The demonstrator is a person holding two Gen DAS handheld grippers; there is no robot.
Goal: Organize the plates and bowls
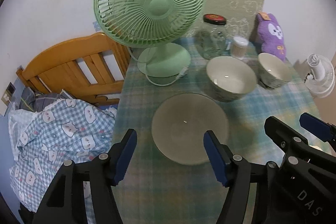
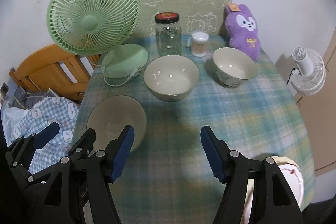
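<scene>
A grey shallow plate [image 1: 190, 127] [image 2: 116, 117] lies on the plaid tablecloth near the table's left edge. My left gripper [image 1: 170, 152] [image 2: 67, 135] hovers open over the plate's near rim, and its pads do not touch the plate. Beyond it stand a larger patterned bowl [image 1: 231, 77] [image 2: 171, 79] and a smaller one [image 1: 273, 70] [image 2: 234, 67], both upright and empty. My right gripper [image 2: 168, 150] [image 1: 294, 125] stands open over bare cloth to the right of the plate. A white dish with red marks [image 2: 292, 173] sits behind its right finger, mostly hidden.
A green fan [image 1: 149, 7] [image 2: 92, 14] with a loose cord, a glass jar [image 2: 168, 37], a cotton swab tub [image 2: 198, 44] and a purple plush [image 2: 243, 33] line the back. Checked bedding [image 1: 52, 129] and a wooden headboard [image 1: 69, 64] lie off the left edge.
</scene>
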